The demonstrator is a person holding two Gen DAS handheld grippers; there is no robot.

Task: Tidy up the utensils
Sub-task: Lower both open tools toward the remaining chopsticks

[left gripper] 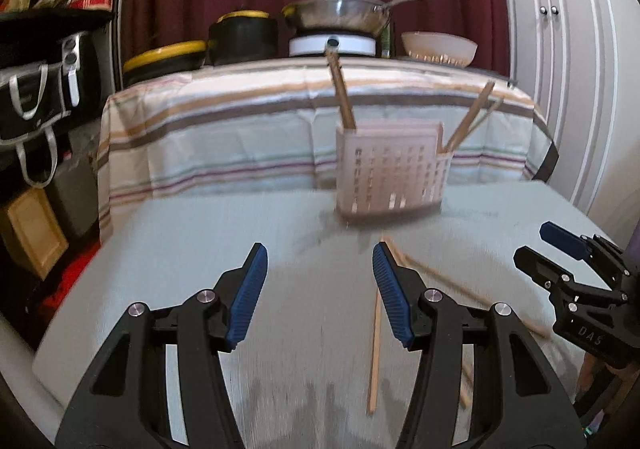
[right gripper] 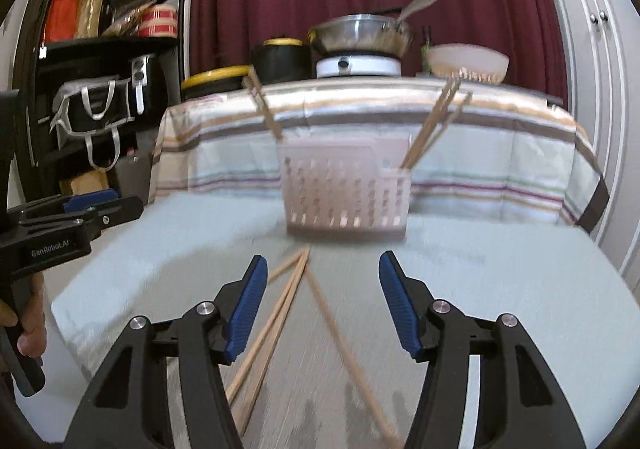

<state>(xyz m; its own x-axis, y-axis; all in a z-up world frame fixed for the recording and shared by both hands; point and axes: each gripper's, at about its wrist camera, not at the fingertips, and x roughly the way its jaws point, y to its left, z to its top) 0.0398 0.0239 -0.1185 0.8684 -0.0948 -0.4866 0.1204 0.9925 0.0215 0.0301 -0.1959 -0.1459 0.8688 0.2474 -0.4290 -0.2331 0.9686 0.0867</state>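
- Picking loose chopsticks [right gripper: 280,313] off the bench [right gripper: 500,289] looks like the step in hand; the pink slotted caddy [right gripper: 346,189] stands just beyond them, already holding chopsticks at its left corner [right gripper: 264,109] and in its right side pocket [right gripper: 434,121].
- Right gripper [right gripper: 322,305] hovers over the loose sticks, fingers spread wide, holding nothing.
- Left gripper [left gripper: 318,295] is likewise wide and empty; one stick [left gripper: 375,345] lies just right of its right finger [left gripper: 390,301].
- Loose sticks fan out from a point near the caddy base; at least three show in the right wrist view, one diagonal [right gripper: 344,345] crossing away from the pair.
- Advice: take the lone diagonal stick or the close pair, not the crossing point, so the fingers don't drag neighbours.
- Turn the fingers across the stick's length, come down near mid-length, close fully; thin round wood rolls easily.
- Both views are motion-blurred, so the exact stick count is uncertain.
- Risk: nudging the light caddy when lowering a stick in.
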